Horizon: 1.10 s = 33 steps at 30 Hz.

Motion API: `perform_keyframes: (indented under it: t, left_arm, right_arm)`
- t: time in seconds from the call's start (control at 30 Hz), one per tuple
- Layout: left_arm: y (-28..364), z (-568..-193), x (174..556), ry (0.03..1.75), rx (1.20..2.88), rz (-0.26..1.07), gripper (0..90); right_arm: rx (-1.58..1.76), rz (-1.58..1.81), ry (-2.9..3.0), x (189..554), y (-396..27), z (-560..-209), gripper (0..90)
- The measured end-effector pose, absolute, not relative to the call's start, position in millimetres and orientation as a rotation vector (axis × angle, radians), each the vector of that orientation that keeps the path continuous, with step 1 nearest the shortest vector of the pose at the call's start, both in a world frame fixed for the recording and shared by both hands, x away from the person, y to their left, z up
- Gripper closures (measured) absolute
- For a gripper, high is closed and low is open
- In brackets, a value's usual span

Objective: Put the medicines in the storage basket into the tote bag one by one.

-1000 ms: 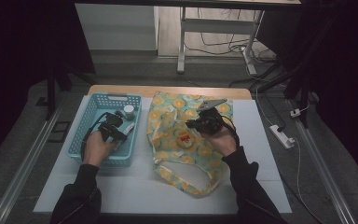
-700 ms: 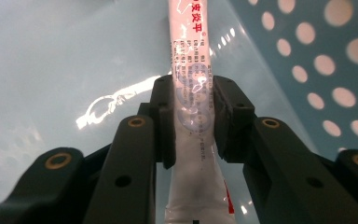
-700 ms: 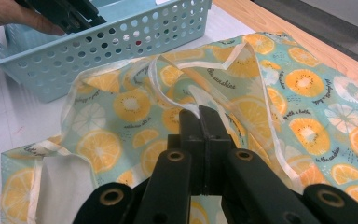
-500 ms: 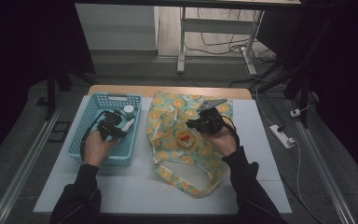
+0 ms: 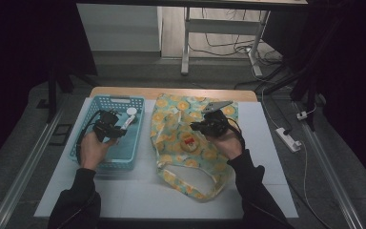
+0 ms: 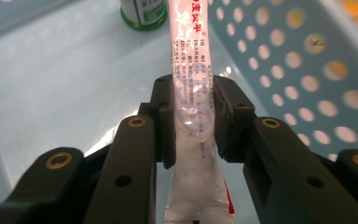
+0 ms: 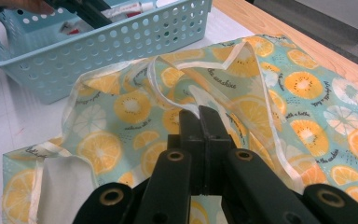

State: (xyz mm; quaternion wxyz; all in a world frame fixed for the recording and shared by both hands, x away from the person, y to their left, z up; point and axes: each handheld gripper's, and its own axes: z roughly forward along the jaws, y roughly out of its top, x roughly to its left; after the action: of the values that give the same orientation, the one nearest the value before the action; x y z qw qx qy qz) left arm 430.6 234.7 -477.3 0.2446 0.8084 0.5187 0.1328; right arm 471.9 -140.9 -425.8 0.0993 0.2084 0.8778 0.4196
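A light blue perforated basket (image 5: 119, 99) stands at the left of the white table, and a teal cloth bag (image 5: 186, 148) printed with orange slices lies beside it. My left gripper (image 5: 116, 128) is inside the basket, shut on a white tube (image 6: 190, 65) with red and grey print. The tube (image 5: 127, 121) points away from the hand, slightly above the basket floor. My right gripper (image 7: 199, 116) is shut on the bag's (image 7: 121, 107) white-trimmed rim and holds that edge raised. From above, my right gripper (image 5: 196, 127) sits over the bag's upper middle.
A small white bottle with a green label (image 6: 144, 11) stands on the basket floor beyond the tube. The basket wall (image 7: 121, 46) is close to the bag's left edge. A white power strip (image 5: 288, 139) lies on the floor at the right. The bag's handles (image 5: 198, 188) trail toward the person.
My left gripper has lifted a little with the tube held in it. The right gripper and the bag's edge have stayed where they were.
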Motion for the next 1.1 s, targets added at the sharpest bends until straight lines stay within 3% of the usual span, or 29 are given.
perform_keyframes:
  t: [0.4,1.1]
  left_arm:
    - [231,-457,418,1.339,2.152,0.393,71.4]
    - [201,-423,394,1.192,2.153,0.272,71.5]
  right_arm:
    - [0.617,1.247,2.59,472,-142,-425,90.0]
    - [0.622,1.262,2.583,471,-143,-422,90.0]
